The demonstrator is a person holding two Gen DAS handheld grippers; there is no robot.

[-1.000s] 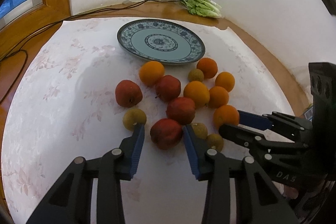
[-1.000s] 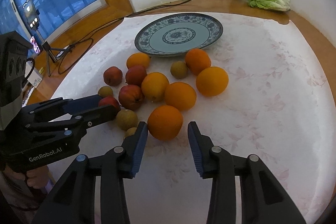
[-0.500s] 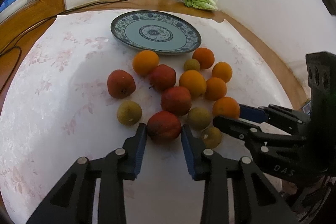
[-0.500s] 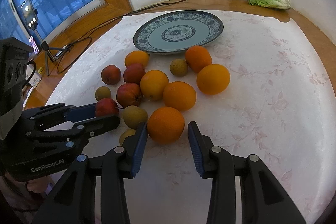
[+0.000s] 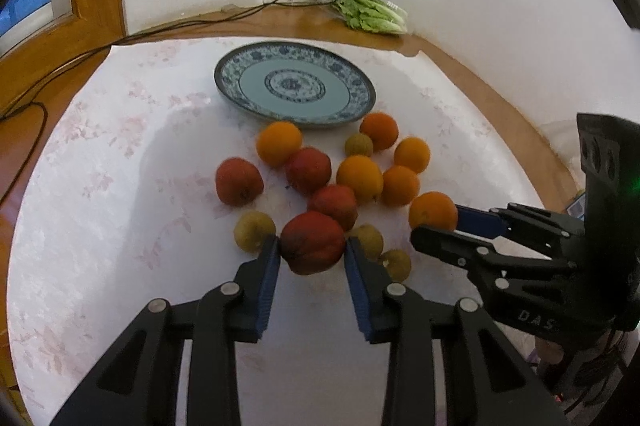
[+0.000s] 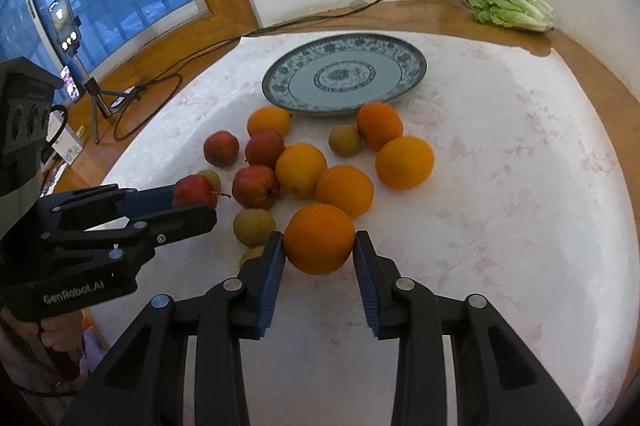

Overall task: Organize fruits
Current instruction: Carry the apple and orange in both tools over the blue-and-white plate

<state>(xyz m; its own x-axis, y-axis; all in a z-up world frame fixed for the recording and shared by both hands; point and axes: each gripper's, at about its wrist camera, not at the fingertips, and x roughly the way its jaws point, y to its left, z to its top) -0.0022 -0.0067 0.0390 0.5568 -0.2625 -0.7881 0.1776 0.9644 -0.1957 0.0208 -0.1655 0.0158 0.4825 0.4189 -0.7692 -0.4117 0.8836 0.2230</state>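
The left gripper (image 5: pixel 311 253), held low and level, clamps a red apple (image 5: pixel 313 247) between its pads. The right gripper (image 6: pixel 319 253), angled alongside, grips an orange (image 6: pixel 319 239)

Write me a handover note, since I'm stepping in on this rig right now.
Left gripper: shut on the red apple, nearest of the pile.
Right gripper: shut on the orange at the pile's near edge.
Plate: beyond the pile, nothing on it.
Done: both fruits gripped; none on the plate.
Left: probably carry these two to the plate, then the other apples, oranges and small yellow-green fruits on the tablecloth.
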